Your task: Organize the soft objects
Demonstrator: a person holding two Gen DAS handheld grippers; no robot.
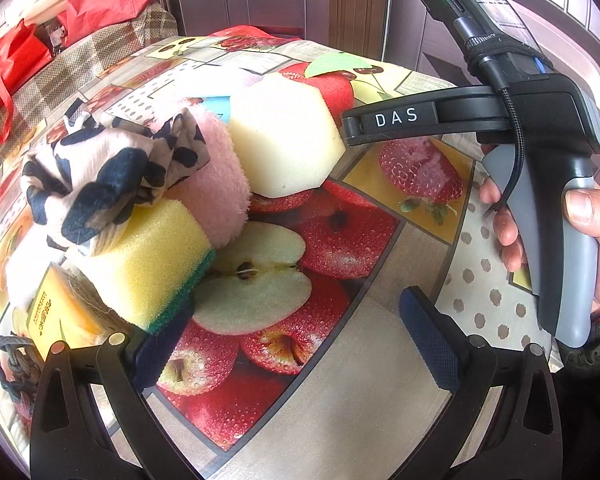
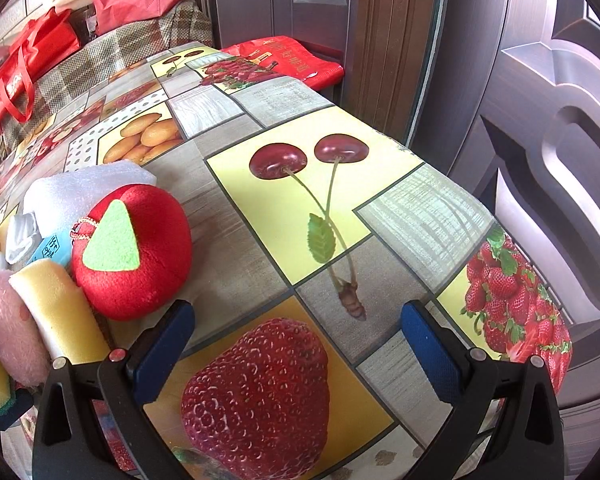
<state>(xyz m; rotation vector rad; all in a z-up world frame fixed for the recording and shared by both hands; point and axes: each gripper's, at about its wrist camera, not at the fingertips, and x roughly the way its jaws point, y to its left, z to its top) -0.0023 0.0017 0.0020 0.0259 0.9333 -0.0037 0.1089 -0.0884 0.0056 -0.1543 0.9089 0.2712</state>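
A pile of soft things lies on the fruit-print tablecloth (image 1: 340, 380). It holds a yellow sponge with a green scourer (image 1: 148, 264), a cow-print cloth (image 1: 108, 172) draped on it, a pink plush (image 1: 220, 184) and a cream hexagonal sponge (image 1: 284, 136). My left gripper (image 1: 296, 340) is open, its left pad against the yellow sponge's green base. My right gripper (image 2: 298, 352) is open over bare cloth. A red plush apple (image 2: 132, 256) sits just beyond its left pad, beside the cream sponge (image 2: 60, 308). Seen from the left wrist, the right gripper's finger tip almost meets the cream sponge.
A yellow box (image 1: 60, 320) lies under the pile's near left. White foam (image 2: 80, 192) and a blue tissue pack (image 2: 48, 248) sit behind the apple. Red bags (image 2: 16, 80) rest on a plaid seat at the far left. The table edge (image 2: 500, 216) drops off to the right before dark doors.
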